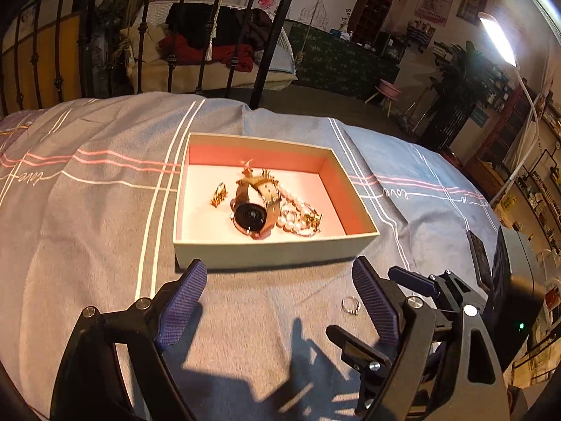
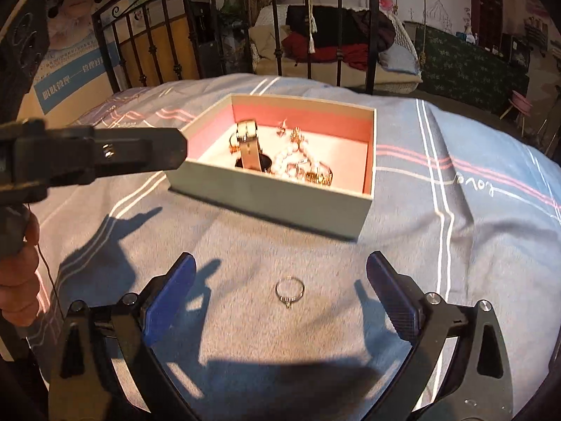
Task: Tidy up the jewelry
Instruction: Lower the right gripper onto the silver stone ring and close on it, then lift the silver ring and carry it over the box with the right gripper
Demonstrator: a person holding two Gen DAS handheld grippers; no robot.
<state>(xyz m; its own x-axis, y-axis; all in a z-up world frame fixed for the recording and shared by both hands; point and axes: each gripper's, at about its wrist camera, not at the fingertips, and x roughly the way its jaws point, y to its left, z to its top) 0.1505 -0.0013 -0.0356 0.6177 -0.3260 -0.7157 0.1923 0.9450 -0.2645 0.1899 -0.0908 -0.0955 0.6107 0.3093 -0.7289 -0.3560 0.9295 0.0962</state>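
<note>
Jewelry — a watch (image 1: 250,210), pearl bracelet (image 1: 298,212) and gold pieces — lies in the open box (image 1: 273,252) on the bed (image 1: 87,210). One ring (image 2: 289,289) rests on the bedspread just before the box, between the spread, empty jaws of the right hand-held gripper (image 2: 280,273). The left hand-held gripper (image 1: 278,275) is released too — nothing held.

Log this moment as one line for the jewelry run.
left gripper: open, empty | right gripper: open, empty | ring: on bedspread, outside box | watch, pearls: in box
</note>
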